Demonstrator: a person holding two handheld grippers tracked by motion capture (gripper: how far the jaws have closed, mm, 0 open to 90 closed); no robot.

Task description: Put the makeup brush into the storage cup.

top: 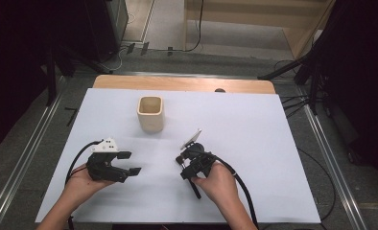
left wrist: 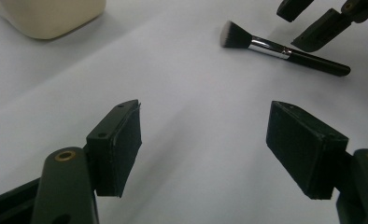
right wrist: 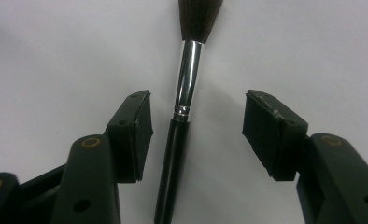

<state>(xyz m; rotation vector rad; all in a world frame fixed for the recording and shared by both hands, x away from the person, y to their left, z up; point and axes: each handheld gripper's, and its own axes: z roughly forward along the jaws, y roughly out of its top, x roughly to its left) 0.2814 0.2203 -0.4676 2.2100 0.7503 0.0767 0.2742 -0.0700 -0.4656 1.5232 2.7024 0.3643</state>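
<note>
A makeup brush (right wrist: 187, 93) with a black handle, silver ferrule and dark bristles lies flat on the white table cover (top: 264, 143). My right gripper (right wrist: 196, 135) points down over it with one jaw on each side of the handle. The brush sits nearer the left jaw and neither pad touches it. In the high view that gripper (top: 187, 167) is right of centre, and the handle end (top: 195, 189) pokes out beside the hand. My left gripper (top: 130, 163) rests open at the front left, with nothing between its jaws (left wrist: 205, 154). It looks toward the brush (left wrist: 285, 52).
A beige square cup (top: 150, 114) stands upright toward the back, left of centre; its base is also in the left gripper view (left wrist: 51, 16). The table's wooden edge (top: 182, 84) runs along the far side. Cables and dark stands lie on the floor around the table.
</note>
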